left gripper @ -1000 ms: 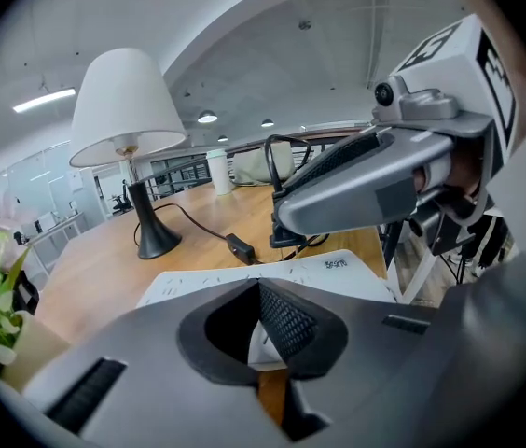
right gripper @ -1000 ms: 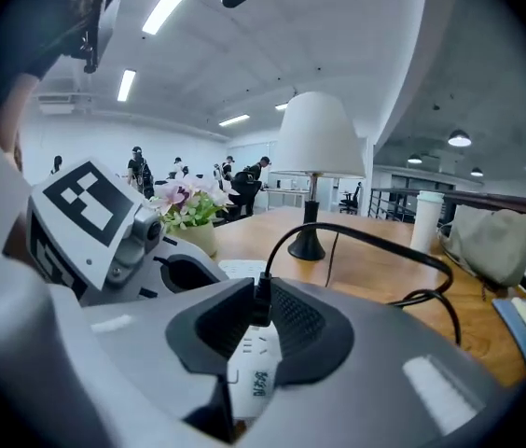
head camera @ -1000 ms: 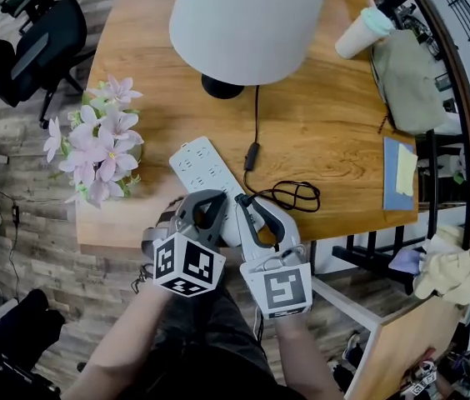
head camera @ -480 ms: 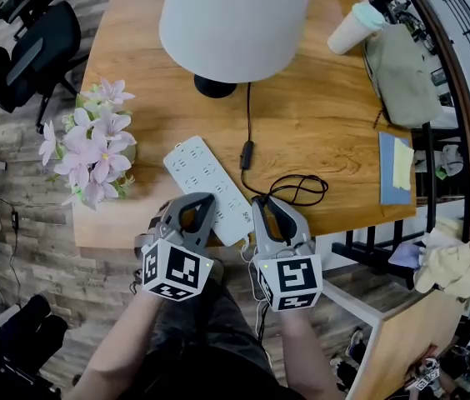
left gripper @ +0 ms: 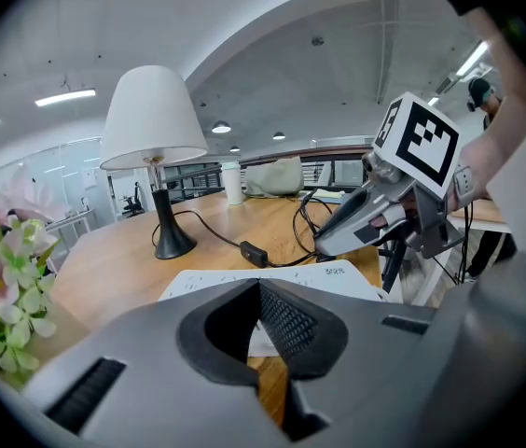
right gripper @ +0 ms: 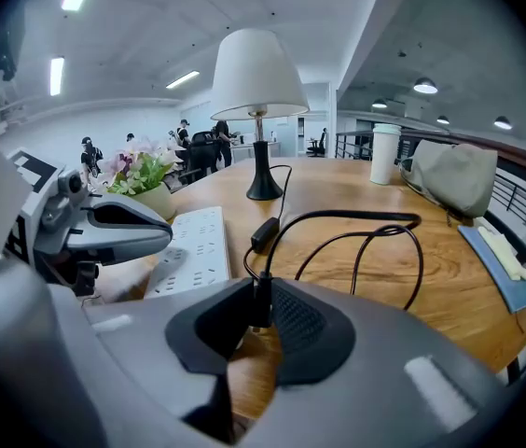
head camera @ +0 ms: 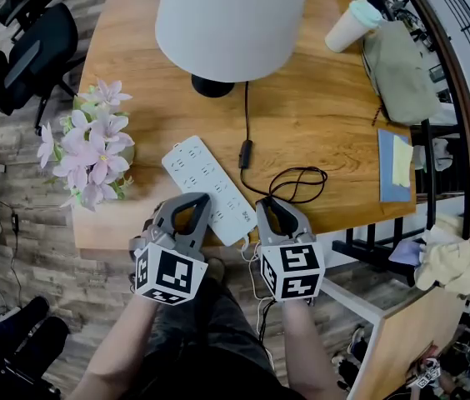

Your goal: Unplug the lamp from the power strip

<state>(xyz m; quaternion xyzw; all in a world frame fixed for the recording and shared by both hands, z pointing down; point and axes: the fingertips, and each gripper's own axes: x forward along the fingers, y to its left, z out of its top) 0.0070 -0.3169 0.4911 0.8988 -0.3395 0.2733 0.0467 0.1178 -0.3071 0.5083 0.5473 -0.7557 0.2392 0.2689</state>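
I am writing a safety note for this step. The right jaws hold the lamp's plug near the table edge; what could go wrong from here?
1. The plug sits only at the jaw tips of the right gripper, so it might slip and fall past the table edge.
2. The cord lies in loose loops; pulling much further could tighten it and tug the lamp, which might tip.

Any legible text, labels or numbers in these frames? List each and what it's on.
Power strip: short grey print at its near end, too blurred to read.
Cubes on left gripper and right gripper: black-and-white square markers, no letters.
Nothing else legible.
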